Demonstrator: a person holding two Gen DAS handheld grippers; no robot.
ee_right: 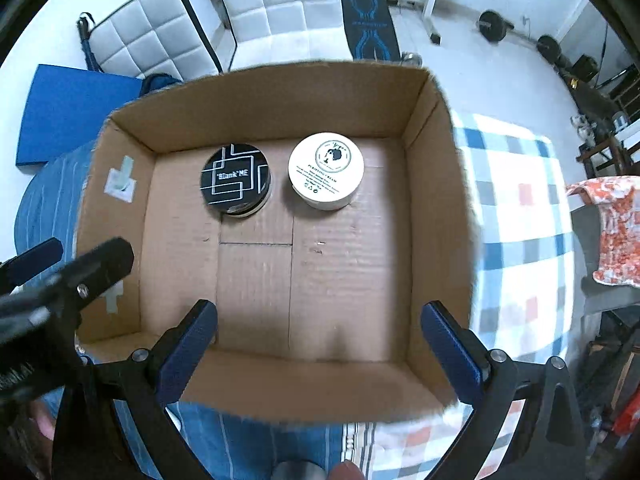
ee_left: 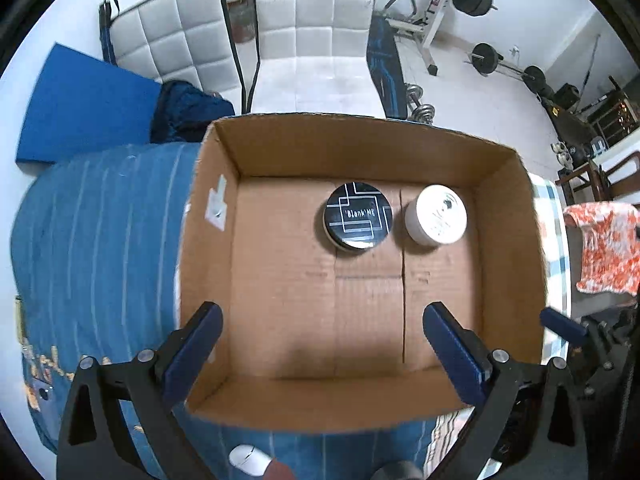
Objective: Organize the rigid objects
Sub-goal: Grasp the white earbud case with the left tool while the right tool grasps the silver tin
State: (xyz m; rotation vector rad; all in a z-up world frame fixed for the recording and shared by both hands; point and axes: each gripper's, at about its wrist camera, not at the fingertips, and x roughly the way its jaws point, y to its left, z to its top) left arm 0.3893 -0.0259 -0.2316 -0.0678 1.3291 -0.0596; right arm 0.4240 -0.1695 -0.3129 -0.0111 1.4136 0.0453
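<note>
Inside the open brown cardboard box (ee_right: pixel 276 264), the round black tin (ee_right: pixel 236 178) and round white cream jar (ee_right: pixel 326 170) sit side by side near its far wall, seemingly to leave room, while the left gripper (ee_left: pixel 322 344) and right gripper (ee_right: pixel 320 344) hover above its near edge, both spread wide and empty.

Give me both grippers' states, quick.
Left gripper: open, empty, above the box.
Right gripper: open, empty, above the same box.

You have a bed (ee_right: pixel 516 216) under a blue-and-white checked cover. On it sits an open brown cardboard box (ee_left: pixel 508 240); a blue striped cloth (ee_left: pixel 100 240) lies beside it.
</note>
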